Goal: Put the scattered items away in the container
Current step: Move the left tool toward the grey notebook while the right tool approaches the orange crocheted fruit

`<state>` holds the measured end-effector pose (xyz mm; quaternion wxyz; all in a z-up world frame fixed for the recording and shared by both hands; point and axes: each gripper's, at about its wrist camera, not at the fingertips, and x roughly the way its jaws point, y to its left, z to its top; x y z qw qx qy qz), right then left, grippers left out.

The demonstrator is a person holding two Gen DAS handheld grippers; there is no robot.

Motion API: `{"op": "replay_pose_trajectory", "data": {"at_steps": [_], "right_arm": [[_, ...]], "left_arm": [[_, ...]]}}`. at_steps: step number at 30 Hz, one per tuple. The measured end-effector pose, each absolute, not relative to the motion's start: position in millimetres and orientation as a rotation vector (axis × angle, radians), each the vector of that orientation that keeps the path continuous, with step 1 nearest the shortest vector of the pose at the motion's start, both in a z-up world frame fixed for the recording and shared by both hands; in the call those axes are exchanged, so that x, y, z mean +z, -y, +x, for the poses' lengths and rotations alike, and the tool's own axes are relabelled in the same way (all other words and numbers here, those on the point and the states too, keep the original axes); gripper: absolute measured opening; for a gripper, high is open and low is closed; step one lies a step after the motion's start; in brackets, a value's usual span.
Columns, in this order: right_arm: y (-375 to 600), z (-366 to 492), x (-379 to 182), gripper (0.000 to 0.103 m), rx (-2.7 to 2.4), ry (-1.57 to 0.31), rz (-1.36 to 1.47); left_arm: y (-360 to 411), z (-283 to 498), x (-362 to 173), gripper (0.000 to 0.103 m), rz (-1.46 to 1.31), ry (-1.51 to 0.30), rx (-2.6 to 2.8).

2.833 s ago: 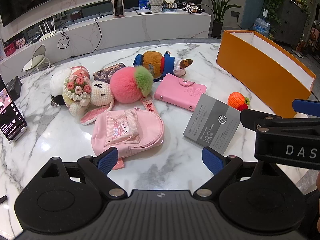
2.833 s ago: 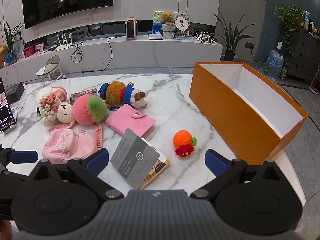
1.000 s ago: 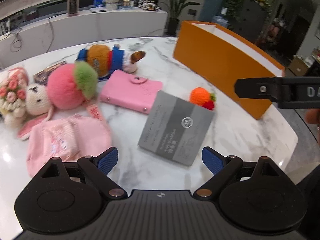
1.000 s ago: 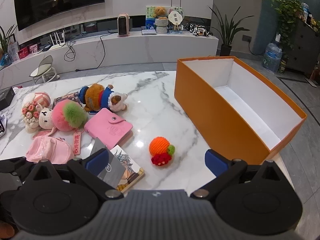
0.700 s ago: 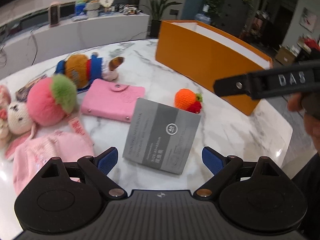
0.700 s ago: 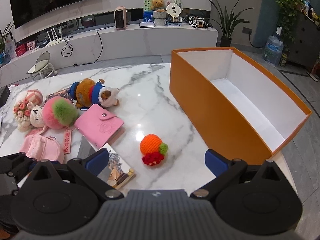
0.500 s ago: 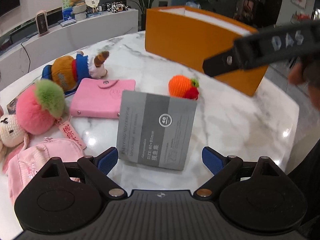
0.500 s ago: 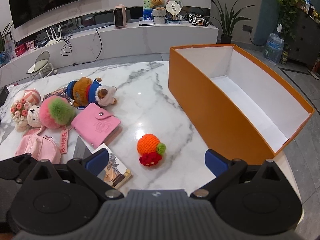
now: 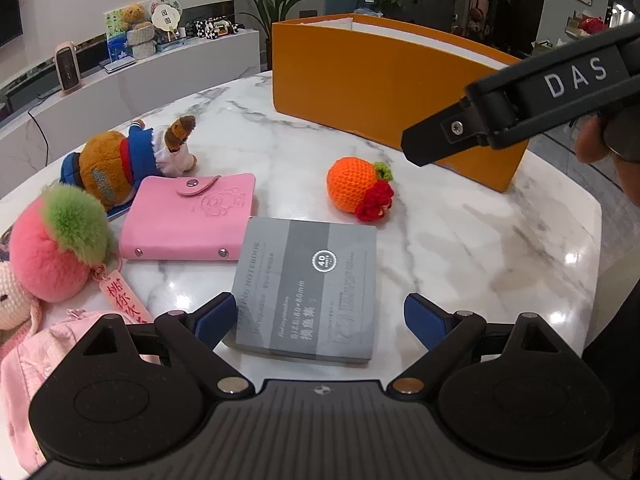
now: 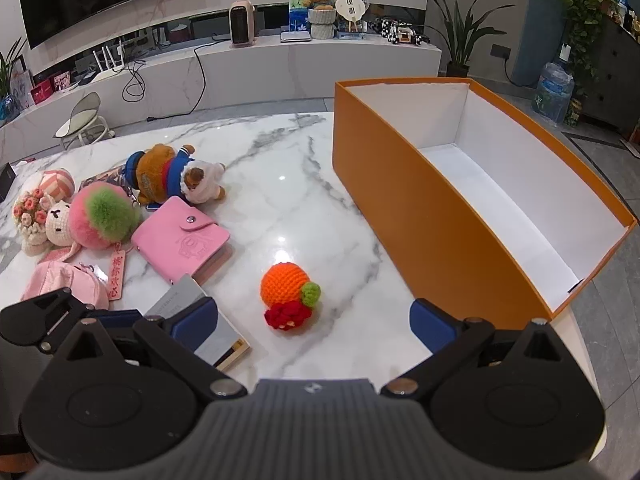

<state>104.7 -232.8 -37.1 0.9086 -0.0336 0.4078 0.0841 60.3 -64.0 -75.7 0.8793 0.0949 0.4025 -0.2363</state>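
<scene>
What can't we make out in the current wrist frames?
- Orange cardboard box interior: left wrist view, near wall hides it.
- Illustrated book under the grey notebook: right wrist view, mostly covered by the notebook and right gripper.
- Pink fabric backpack: left wrist view, cut by frame edge and left gripper.

The left gripper (image 9: 320, 320) points forward and down, its blue-padded fingers (image 9: 214, 318) spread wide with nothing between the pads. The right gripper (image 10: 312, 320) is posed likewise, fingers (image 10: 430, 322) wide apart and holding nothing. In the left wrist view the right gripper's black body crosses the upper right, with part of the right hand (image 9: 600, 142) gripping it at the edge.
</scene>
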Motion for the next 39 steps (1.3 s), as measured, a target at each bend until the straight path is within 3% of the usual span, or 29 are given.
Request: {"op": "replay_pose_trajectory", "data": {"at_steps": [25,39], "right_arm": [[229.8,107.6,-43.0,0.103,0.198,-0.861,-0.076],[228.6,109.7,-47.1,0.103,0.2,-0.874,-0.077]], "left_arm": [[63.5,69.7,-79.4,0.103,0.195,-0.858,-0.481],[83.5,66.1,-91.4,0.103,0.363,-0.832,-0.468]]}}
